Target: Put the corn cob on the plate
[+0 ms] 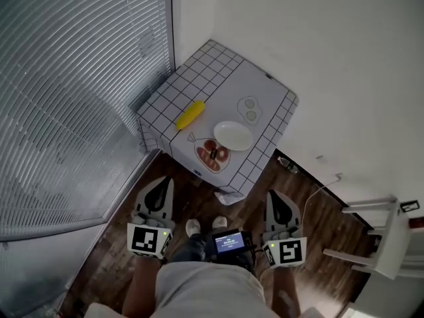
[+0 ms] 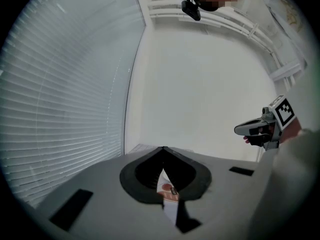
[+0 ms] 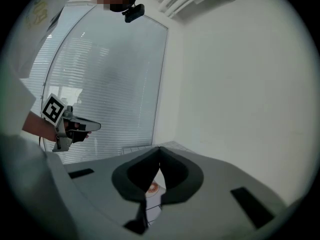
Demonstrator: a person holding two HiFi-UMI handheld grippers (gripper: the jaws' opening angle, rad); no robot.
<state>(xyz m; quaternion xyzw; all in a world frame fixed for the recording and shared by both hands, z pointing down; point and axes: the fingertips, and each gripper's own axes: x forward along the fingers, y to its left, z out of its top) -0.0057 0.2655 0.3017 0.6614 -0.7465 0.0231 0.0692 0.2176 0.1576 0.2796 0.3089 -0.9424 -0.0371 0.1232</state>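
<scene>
Wearing pale shorts and white shoes; showing grey, black-padded left gripper and right gripper, both bearing black-and-white marker cubes.

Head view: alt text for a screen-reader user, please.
Seen from above, a yellow corn cob lies on a small table covered in white grid-patterned cloth, left of an empty round white plate and apart from it. The person stands short of the table, holding the left gripper and right gripper low, both shut and empty.

Right gripper, jaws together and empty; left gripper before blinds.
</scene>
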